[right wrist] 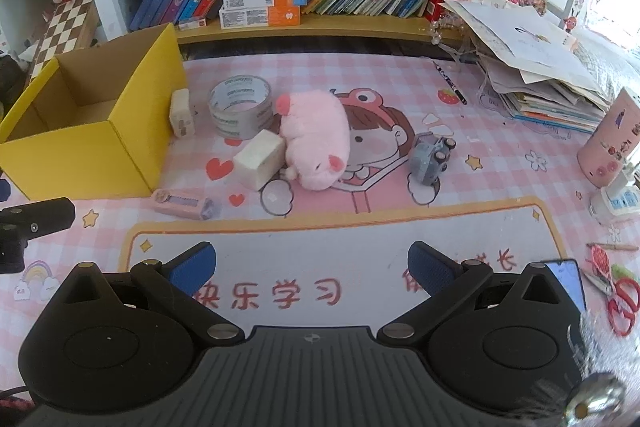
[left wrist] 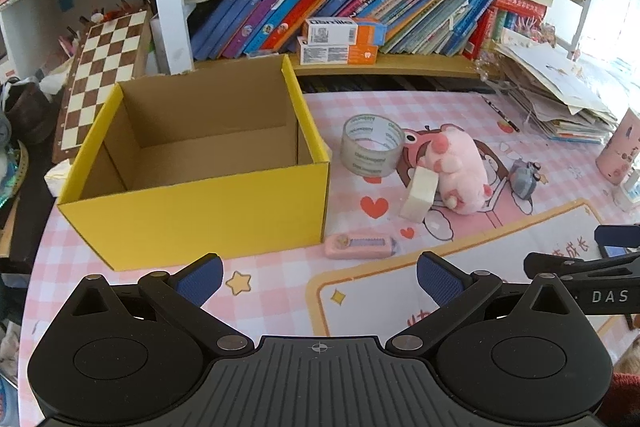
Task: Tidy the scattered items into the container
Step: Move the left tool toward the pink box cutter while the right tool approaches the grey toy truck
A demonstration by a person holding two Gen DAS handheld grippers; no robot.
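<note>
Pink desk mat [right wrist: 360, 227] holds an empty yellow box [left wrist: 200, 211] and scattered items; both tongs [left wrist: 318, 277] [right wrist: 312, 267] gape wide, gripping nothing.

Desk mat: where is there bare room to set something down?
Bare: the white panel between both open grippers and the toys, and the yellow box's empty floor. Crowded: tape roll, plush pig, white block cluster beside the box.
</note>
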